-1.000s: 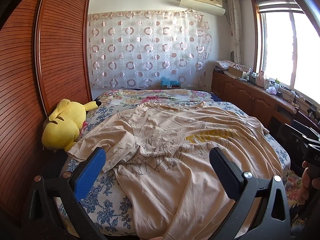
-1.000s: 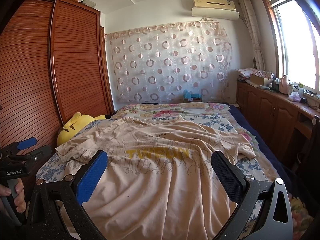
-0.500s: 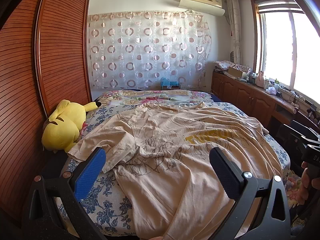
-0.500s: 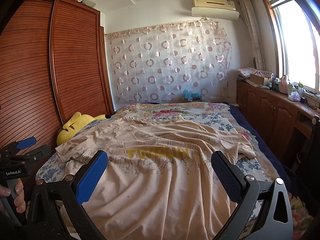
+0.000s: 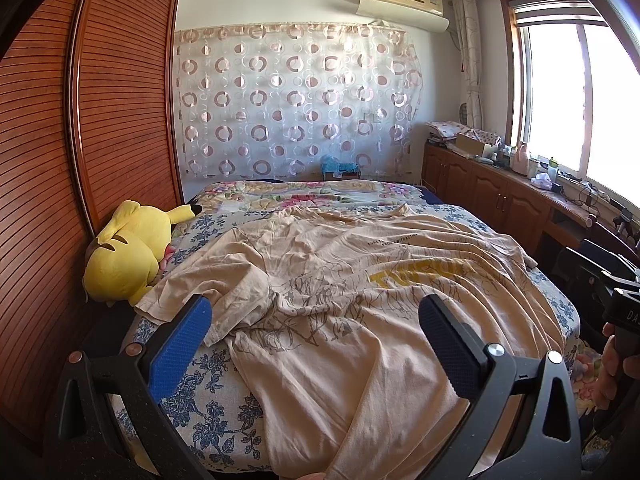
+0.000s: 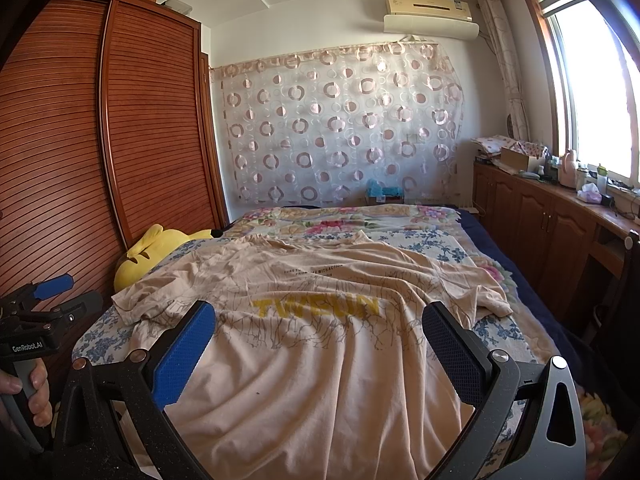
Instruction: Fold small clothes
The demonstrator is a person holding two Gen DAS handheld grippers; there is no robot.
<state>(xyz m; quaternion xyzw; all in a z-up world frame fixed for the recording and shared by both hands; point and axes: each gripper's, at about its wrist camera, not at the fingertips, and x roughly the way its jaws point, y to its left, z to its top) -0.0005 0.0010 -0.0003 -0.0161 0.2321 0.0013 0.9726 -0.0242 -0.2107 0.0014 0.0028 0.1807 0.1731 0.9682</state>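
The beige T-shirt (image 5: 360, 312) lies spread but rumpled, print side up, across the floral bed sheet (image 5: 208, 412), its hem draped over the near edge of the bed and one sleeve (image 5: 188, 292) crumpled close to the yellow Pikachu plush (image 5: 124, 256) (the other sleeve (image 6: 484, 296) lies bunched toward the window side). No fold looks begun, so you seem to be at the very start: both your left tongs (image 5: 316, 340) and right tongs (image 6: 320, 344) hover above the shirt's lower part, spread wide and holding nothing. Your next move probably calls for bringing each pair down onto an edge, likely a sleeve or hem corner, and pinching only the shirt's cloth, not the sheet beneath.
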